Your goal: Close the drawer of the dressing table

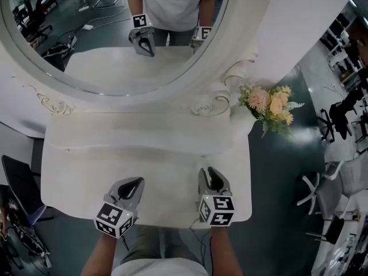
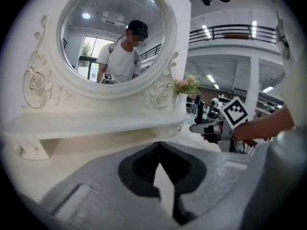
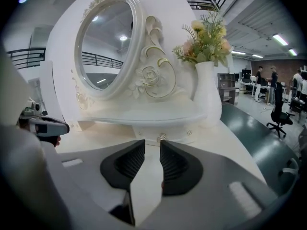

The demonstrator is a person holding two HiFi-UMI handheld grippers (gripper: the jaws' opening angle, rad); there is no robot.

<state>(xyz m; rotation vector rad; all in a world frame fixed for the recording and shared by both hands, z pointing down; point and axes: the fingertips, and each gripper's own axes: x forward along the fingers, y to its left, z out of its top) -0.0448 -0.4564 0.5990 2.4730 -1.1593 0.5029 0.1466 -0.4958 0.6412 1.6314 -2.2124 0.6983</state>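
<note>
Approach step: right gripper is held narrowly parted, empty, drawer knob just beyond its fingertips; left gripper pinched closed, empty; a straight, seemingly short push is required.

Mirror behind tabletop; flowers rt of mirror.
</note>
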